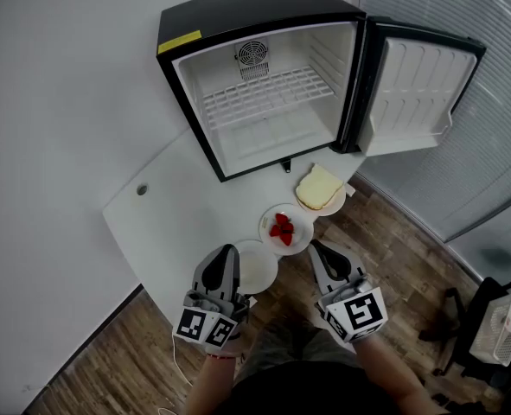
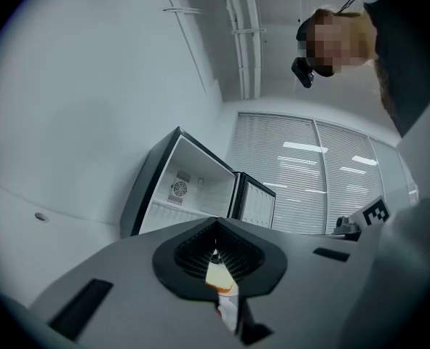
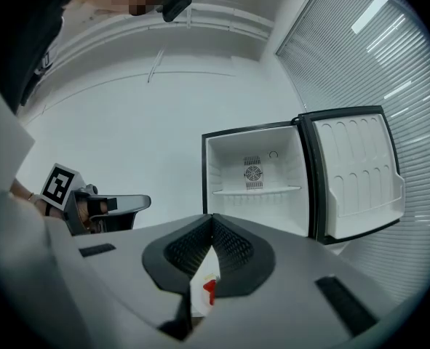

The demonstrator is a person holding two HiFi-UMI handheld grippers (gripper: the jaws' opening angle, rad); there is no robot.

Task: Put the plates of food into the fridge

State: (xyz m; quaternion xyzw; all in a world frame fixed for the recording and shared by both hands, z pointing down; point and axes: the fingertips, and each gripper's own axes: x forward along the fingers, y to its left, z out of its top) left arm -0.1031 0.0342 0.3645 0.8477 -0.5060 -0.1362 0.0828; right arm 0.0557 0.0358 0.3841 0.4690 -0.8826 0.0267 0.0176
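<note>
Left gripper (image 1: 228,253): fingers together, nothing clamped, tip just beside left rim of near plate (image 1: 257,271). That plate's contents pale, hard to tell, perhaps empty.

Three plates in diagonal row on desk (image 1: 173,210), near-left to far-right: near plate, strawberry plate (image 1: 285,229), bread plate (image 1: 320,188) closest to fridge (image 1: 264,85). None inside yet.

Fridge door (image 1: 419,93) swung wide to right, wire shelf (image 1: 268,93) exposed, ready for loading.

Right gripper (image 1: 321,251): fingers together, empty, just right of strawberry plate.

Both grippers at near desk edge, likely staging for first pickup; fingers must part first.

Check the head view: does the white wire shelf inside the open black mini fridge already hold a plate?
No, the white wire shelf holds nothing; only its bare bars show.
</note>
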